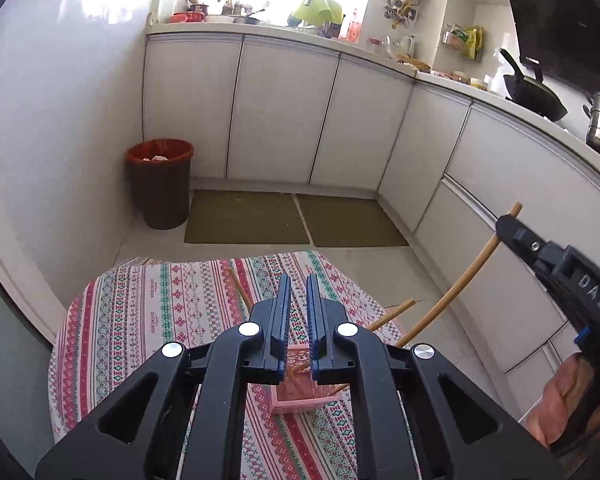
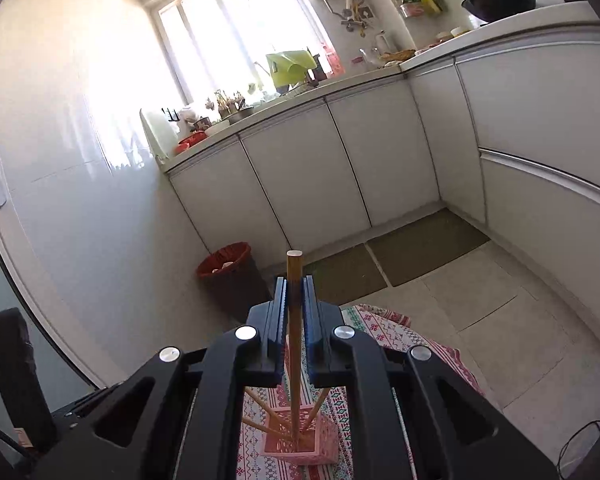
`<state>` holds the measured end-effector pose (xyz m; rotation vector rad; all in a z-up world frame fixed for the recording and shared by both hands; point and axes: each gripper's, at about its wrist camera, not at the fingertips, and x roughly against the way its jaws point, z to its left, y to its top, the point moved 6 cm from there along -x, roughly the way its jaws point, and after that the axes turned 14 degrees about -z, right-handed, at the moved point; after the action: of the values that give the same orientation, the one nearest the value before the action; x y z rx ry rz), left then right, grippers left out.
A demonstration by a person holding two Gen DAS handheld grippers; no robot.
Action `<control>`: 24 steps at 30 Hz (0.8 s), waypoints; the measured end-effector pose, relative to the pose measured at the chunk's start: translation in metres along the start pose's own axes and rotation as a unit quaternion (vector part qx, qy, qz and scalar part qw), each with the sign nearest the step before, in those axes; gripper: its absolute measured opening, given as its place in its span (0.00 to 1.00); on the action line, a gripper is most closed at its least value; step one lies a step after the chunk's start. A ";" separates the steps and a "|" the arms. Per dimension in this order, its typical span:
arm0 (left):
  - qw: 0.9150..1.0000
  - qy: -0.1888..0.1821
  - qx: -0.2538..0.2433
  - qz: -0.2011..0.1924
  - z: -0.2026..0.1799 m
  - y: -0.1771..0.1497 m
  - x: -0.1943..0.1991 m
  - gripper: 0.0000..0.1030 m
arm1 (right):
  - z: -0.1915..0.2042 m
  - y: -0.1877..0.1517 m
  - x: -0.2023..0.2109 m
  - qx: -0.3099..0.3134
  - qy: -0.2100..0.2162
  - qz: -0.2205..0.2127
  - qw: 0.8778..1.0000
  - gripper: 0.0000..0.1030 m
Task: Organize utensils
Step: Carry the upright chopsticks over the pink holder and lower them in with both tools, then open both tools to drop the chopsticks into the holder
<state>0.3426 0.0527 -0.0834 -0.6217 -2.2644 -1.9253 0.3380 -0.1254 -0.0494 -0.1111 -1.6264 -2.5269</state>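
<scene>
A pink lattice utensil holder (image 2: 300,442) stands on a small table with a patterned cloth (image 1: 148,320); it also shows in the left wrist view (image 1: 298,394), below my left gripper. Several wooden chopsticks (image 1: 388,314) lean out of it. My right gripper (image 2: 294,292) is shut on one wooden chopstick (image 2: 295,340), held upright with its lower end inside the holder. In the left wrist view the right gripper (image 1: 508,226) holds that chopstick (image 1: 456,288) at the right. My left gripper (image 1: 299,292) hovers above the holder, jaws nearly closed, with nothing between them.
A brown bin with a red liner (image 1: 160,184) stands on the floor by the white wall. White cabinets (image 1: 284,112) run along the back and right. Two green mats (image 1: 296,218) lie in front of them. A wok (image 1: 534,96) sits on the counter.
</scene>
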 end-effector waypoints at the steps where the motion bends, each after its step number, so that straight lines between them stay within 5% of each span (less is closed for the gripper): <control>1: 1.000 0.001 0.002 -0.006 0.001 0.003 0.003 0.10 | 0.001 -0.001 -0.002 0.001 0.000 -0.001 1.000 0.07; 12: 0.999 0.015 0.026 -0.024 0.020 0.016 0.020 0.19 | 0.013 -0.025 -0.026 0.032 -0.003 -0.007 0.999 0.08; 14: 0.999 0.022 0.020 -0.026 0.021 0.017 0.022 0.20 | 0.016 -0.029 -0.031 0.042 -0.003 -0.001 0.999 0.13; 16: 0.999 0.020 0.012 -0.025 0.020 0.016 0.025 0.22 | 0.019 -0.026 -0.027 0.051 0.001 -0.005 0.999 0.44; 20: 1.000 0.012 0.001 -0.018 0.013 0.013 0.028 0.27 | 0.023 -0.008 -0.004 0.066 -0.001 -0.028 0.997 0.44; 24: 0.999 0.000 -0.027 -0.017 -0.004 0.009 0.039 0.43 | 0.011 0.005 0.024 0.056 -0.020 -0.036 0.998 0.49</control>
<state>0.3092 0.0588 -0.0609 -0.5917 -2.2440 -2.0077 0.3148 -0.1196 -0.0371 -0.0930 -1.8140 -2.4932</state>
